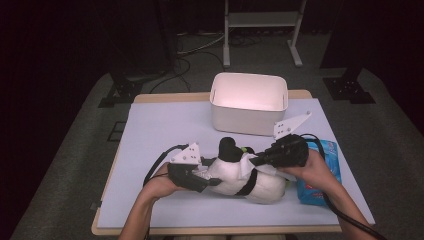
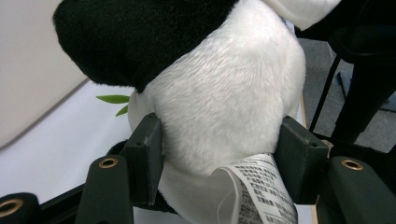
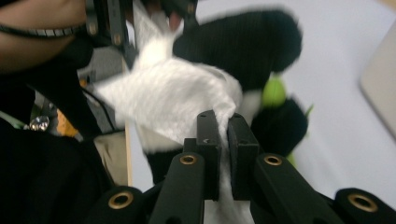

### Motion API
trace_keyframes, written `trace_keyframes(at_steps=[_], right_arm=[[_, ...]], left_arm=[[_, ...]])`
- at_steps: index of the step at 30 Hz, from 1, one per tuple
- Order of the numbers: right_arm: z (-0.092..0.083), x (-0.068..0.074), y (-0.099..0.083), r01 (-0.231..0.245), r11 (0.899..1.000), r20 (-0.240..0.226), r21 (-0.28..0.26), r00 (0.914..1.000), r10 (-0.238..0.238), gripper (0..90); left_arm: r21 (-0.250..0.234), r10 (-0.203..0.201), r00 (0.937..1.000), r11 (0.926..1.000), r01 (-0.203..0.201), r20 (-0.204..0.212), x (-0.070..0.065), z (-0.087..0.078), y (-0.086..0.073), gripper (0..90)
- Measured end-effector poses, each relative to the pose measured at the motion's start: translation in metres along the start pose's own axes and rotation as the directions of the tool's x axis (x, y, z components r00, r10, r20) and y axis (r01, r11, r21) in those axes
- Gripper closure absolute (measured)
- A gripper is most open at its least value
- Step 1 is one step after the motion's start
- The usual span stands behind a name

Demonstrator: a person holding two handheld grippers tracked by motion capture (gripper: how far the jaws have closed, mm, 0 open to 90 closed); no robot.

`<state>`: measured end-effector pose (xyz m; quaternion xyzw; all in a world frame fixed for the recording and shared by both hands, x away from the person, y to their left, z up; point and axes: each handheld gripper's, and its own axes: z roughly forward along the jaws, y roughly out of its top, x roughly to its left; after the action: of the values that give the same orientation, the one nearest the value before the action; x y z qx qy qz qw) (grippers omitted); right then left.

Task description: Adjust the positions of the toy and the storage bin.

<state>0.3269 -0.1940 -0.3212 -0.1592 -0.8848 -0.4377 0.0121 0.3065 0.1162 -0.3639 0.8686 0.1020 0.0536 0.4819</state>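
Observation:
A black-and-white panda plush [image 1: 260,186] lies on its side near the table's front edge. My left gripper [image 1: 214,178] comes from the left, and in the left gripper view its pads press into the plush's white body [image 2: 224,102] on both sides, with my left gripper [image 2: 224,140] just above a printed label [image 2: 261,191]. My right gripper [image 1: 256,161] reaches in from the right over the plush. In the right gripper view my right gripper [image 3: 223,123] is shut on a white wipe [image 3: 168,98] that drapes over the plush [image 3: 243,46].
A white bin [image 1: 248,102] stands open at the back middle of the pale table mat [image 1: 165,130]. A blue wipes pack [image 1: 320,175] lies right of the plush, under the person's right hand. A green leaf [image 2: 114,99] sticks out from the toy.

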Motion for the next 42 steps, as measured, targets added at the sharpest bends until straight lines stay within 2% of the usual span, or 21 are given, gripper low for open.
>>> trace_keyframes(at_steps=[3, 7, 12, 17, 24, 29, 31, 33, 37, 42], right_arm=[[0.004, 0.000, -0.014, -0.012, 0.998, 0.021, 0.055, 0.9997, 0.011, 85.0], [0.001, -0.002, -0.025, -0.023, 0.998, 0.024, 0.066, 0.9995, 0.021, 85.4], [-0.004, -0.001, -0.033, -0.035, 0.998, 0.022, 0.061, 0.9992, 0.034, 85.5], [-0.008, -0.003, -0.038, -0.041, 0.998, 0.017, 0.054, 0.9990, 0.041, 85.4], [-0.010, -0.004, -0.042, -0.052, 0.998, 0.010, 0.047, 0.9986, 0.051, 85.4], [-0.010, -0.003, -0.043, -0.049, 0.998, 0.005, 0.046, 0.9988, 0.049, 85.4], [-0.010, -0.003, -0.042, -0.051, 0.998, 0.005, 0.042, 0.9987, 0.051, 85.4], [-0.008, -0.003, -0.042, -0.050, 0.998, -0.001, 0.035, 0.9987, 0.050, 85.4], [-0.005, -0.004, -0.039, -0.052, 0.998, -0.009, 0.023, 0.9986, 0.052, 85.4], [-0.004, -0.006, -0.036, -0.061, 0.998, -0.027, -0.011, 0.9978, 0.061, 85.5]], left_arm=[[0.003, -0.010, 0.9999, 0.9999, 0.010, 0.002, 0.001, 0.001, -0.001, 38.8], [-0.007, -0.019, 0.9997, 0.9998, 0.019, 0.014, 0.000, 0.004, 0.001, 33.7], [0.001, -0.040, 0.9990, 0.9992, 0.040, 0.018, 0.003, 0.003, -0.002, 25.0], [0.021, -0.050, 0.9980, 0.9986, 0.049, 0.040, 0.006, 0.006, -0.009, 21.5], [0.045, -0.093, 0.9935, 0.9949, 0.091, 0.064, 0.011, 0.013, -0.019, 18.6], [0.038, -0.069, 0.9956, 0.9970, 0.067, 0.062, 0.006, 0.022, -0.017, 16.2], [0.035, -0.061, 0.9968, 0.9976, 0.059, 0.052, 0.006, 0.024, -0.016, 16.9], [0.033, -0.056, 0.9975, 0.9980, 0.054, 0.043, 0.006, 0.024, -0.015, 22.6], [0.024, -0.013, 0.9999, 0.9996, 0.013, 0.010, 0.002, 0.018, -0.010, 37.0], [0.020, -0.002, 1.0000, 0.9998, 0.002, -0.008, 0.002, 0.012, -0.007, 40.0]])
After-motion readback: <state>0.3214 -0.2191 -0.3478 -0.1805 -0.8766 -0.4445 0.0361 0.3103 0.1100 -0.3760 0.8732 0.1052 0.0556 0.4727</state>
